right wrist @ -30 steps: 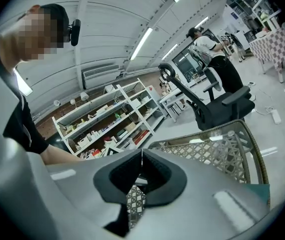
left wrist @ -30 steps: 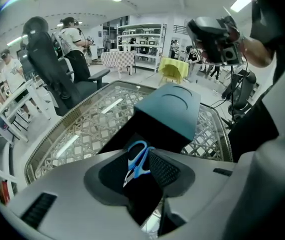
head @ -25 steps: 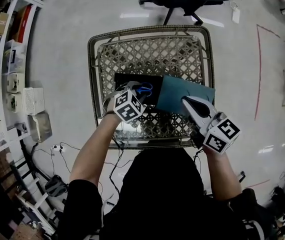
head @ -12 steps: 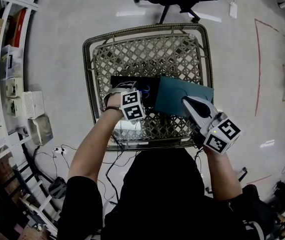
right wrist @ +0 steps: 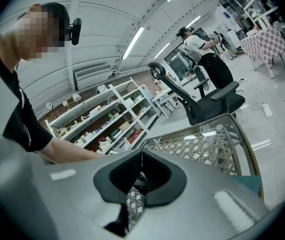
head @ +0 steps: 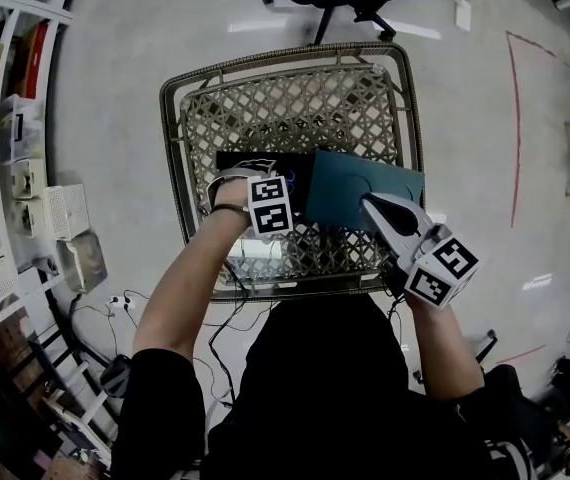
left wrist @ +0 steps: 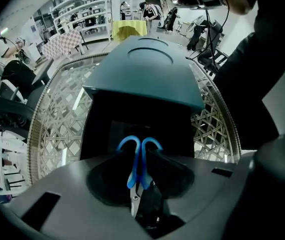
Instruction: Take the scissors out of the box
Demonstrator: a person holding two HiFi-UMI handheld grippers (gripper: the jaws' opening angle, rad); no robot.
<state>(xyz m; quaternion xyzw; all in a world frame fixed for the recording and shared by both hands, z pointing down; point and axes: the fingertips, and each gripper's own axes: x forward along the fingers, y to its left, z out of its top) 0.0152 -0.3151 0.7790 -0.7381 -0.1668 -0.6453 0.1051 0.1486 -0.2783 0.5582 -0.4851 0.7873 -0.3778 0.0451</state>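
The blue-handled steel scissors (left wrist: pixel 131 171) lie flat on the floor of the black rectangular cardboard box (left wrist: pixel 100 129), under its raised teal lid (left wrist: pixel 147 79), on the woven lattice wicker table (head: pixel 295 108). The left gripper (left wrist: pixel 134 154) points straight down into the box and straddles them. Its jaws have just been closing, and the dark pads (left wrist: pixel 159 166) now meet the outer sides of the 2 handle loops. The right gripper (right wrist: pixel 141 156), jaws together, sits at the lid's near edge.
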